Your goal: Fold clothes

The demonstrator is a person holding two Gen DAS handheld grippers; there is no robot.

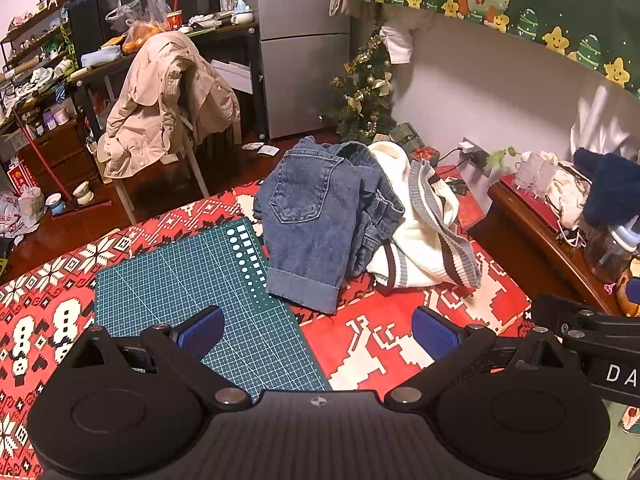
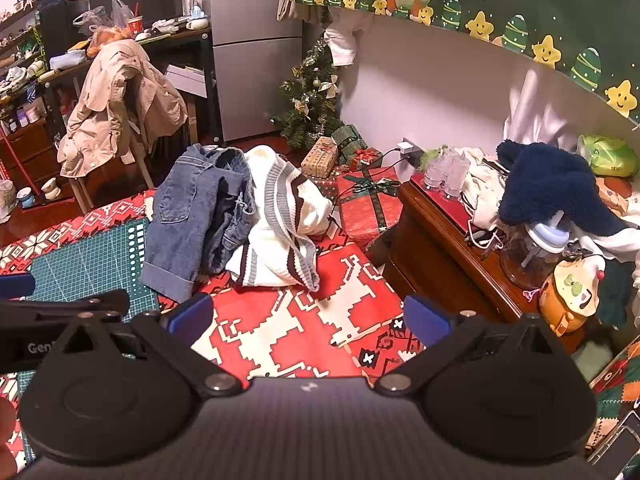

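A crumpled pair of blue jeans (image 1: 316,216) (image 2: 188,216) lies on the red patterned cloth (image 1: 384,332) (image 2: 288,328), its cuffed leg overlapping the green cutting mat (image 1: 188,280) (image 2: 88,260). A white sweater with grey and dark stripes (image 1: 424,224) (image 2: 280,220) is bunched against the jeans on their right. My left gripper (image 1: 318,330) hovers open in front of the jeans, nothing between its blue pads. My right gripper (image 2: 306,318) is open too, in front of the sweater, empty. Each gripper's body shows at the edge of the other's view.
A dark wooden side table (image 2: 444,248) piled with a navy fluffy garment (image 2: 552,188), cups and a bottle stands right of the cloth. Wrapped gift boxes (image 2: 368,204) and a small Christmas tree (image 2: 312,100) are behind. A chair with a beige coat (image 1: 168,100) stands at the far left.
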